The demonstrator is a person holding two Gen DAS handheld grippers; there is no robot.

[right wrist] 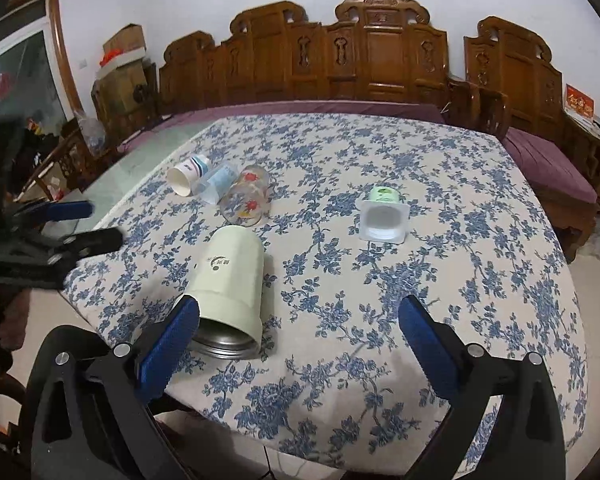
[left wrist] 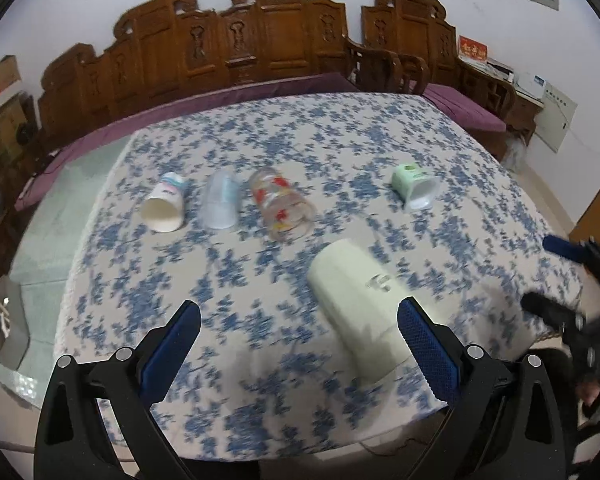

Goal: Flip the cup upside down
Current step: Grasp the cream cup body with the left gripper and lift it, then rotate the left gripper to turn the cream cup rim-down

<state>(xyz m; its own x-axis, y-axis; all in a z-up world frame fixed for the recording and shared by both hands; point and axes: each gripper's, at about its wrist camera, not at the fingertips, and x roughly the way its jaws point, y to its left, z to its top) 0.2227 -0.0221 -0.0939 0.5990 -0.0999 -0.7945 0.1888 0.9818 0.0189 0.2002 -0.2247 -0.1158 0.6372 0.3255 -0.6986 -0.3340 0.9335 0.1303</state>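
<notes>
Several cups lie on their sides on the blue-flowered tablecloth (left wrist: 260, 136). A large pale green cup with a steel lining (right wrist: 230, 280) lies nearest, mouth toward me; it also shows in the left wrist view (left wrist: 360, 304). Farther back lie a white paper cup (left wrist: 165, 208), a clear bluish plastic cup (left wrist: 221, 200), a glass with red flowers (left wrist: 284, 205) and a small green-and-white cup (left wrist: 414, 186). My left gripper (left wrist: 298, 322) is open, its right finger beside the pale green cup. My right gripper (right wrist: 298, 322) is open, its left finger near that cup's mouth. Both are empty.
A carved wooden bench with purple cushions (right wrist: 340, 108) runs behind the table and along its right side. The table's near edge (right wrist: 300, 452) is just below my grippers. Cardboard boxes (right wrist: 124, 48) stand at the far left by a window.
</notes>
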